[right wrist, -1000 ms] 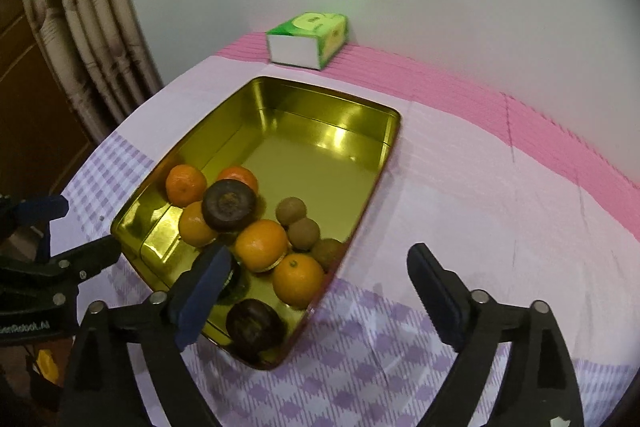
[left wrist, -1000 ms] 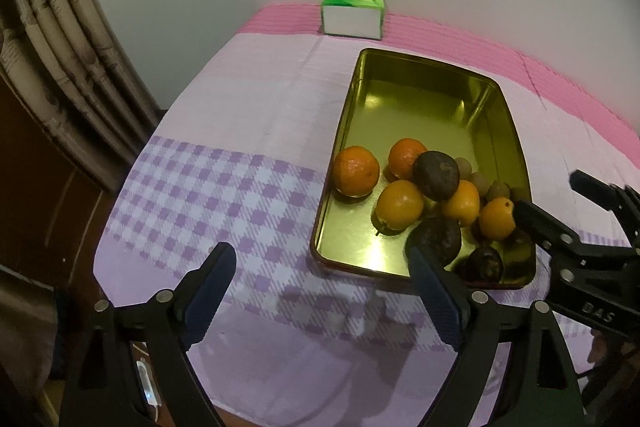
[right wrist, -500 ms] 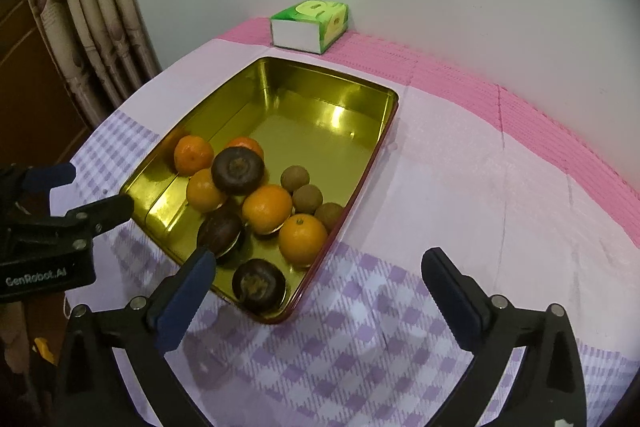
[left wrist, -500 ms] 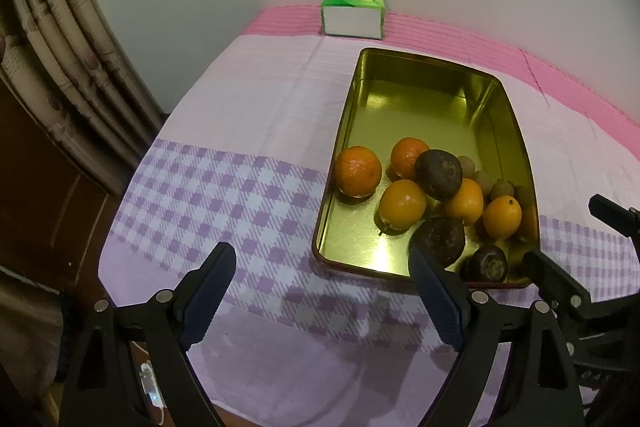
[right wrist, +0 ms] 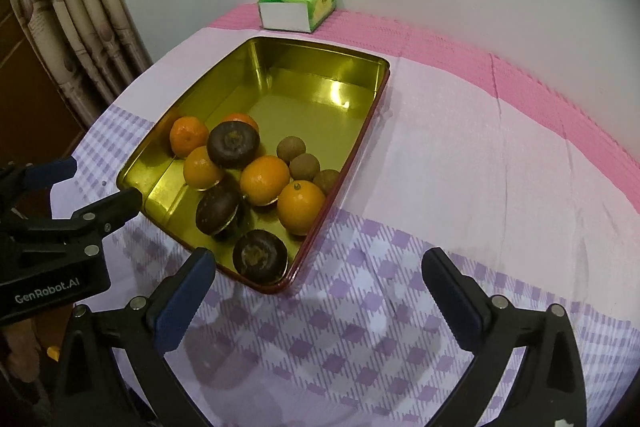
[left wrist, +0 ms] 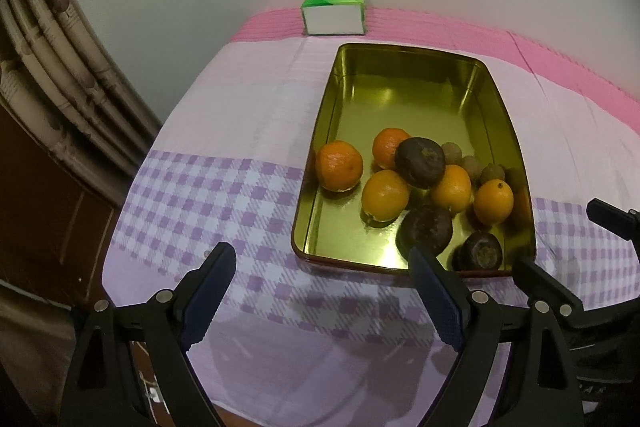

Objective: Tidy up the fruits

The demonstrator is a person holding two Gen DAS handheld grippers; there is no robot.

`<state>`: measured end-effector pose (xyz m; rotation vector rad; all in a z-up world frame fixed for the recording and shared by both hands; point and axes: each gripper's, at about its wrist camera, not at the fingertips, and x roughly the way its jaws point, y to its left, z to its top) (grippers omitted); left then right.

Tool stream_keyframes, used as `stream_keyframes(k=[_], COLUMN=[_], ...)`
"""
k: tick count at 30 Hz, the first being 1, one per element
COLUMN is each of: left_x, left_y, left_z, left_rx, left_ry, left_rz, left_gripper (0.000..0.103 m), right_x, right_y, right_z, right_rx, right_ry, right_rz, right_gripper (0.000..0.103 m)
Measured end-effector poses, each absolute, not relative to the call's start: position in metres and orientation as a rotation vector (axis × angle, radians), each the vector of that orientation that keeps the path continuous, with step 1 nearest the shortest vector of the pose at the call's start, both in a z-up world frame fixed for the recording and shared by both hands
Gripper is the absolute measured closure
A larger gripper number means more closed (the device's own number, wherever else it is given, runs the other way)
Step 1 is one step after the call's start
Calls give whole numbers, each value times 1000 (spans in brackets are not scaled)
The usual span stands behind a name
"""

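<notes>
A gold metal tray (left wrist: 500,99) (right wrist: 376,99) lies on the tablecloth, with fruit piled at its near end. In it are several oranges (left wrist: 339,165) (right wrist: 300,207), three dark brown round fruits (left wrist: 420,162) (right wrist: 233,143) and three small tan ones (right wrist: 291,149). My left gripper (left wrist: 320,254) (right wrist: 100,179) hovers open just before the tray's near left corner, with nothing between its fingers. My right gripper (right wrist: 318,259) (left wrist: 560,239) stands wide open over the cloth at the tray's near right corner, empty, its left finger beside the nearest dark fruit (right wrist: 260,257).
A green and white tissue box (left wrist: 334,9) (right wrist: 298,7) stands behind the tray against the wall. A curtain (left wrist: 60,67) (right wrist: 80,27) and dark wooden furniture lie past the table's left edge. Pink and lilac checked cloth (right wrist: 480,167) stretches right of the tray.
My right gripper's jaws spread wider and it drew back from the tray, its left finger no longer over the fruit. In the left view it sank toward the lower right. The left gripper barely moved.
</notes>
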<state>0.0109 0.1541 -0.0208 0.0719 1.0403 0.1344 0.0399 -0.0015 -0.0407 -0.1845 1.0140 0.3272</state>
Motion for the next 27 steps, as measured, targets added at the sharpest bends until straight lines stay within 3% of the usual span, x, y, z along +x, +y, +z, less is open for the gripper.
stream_keyframes(k=[27], left_x=[9], left_y=[145], left_z=[-22], left_rx=[97], left_ry=[1033], left_rz=[124], left_gripper=[15], right_x=[31], right_y=[1], right_z=[-54], right_rx=[-195], right_ry=[1048], right_rz=[347], right_gripper=[0])
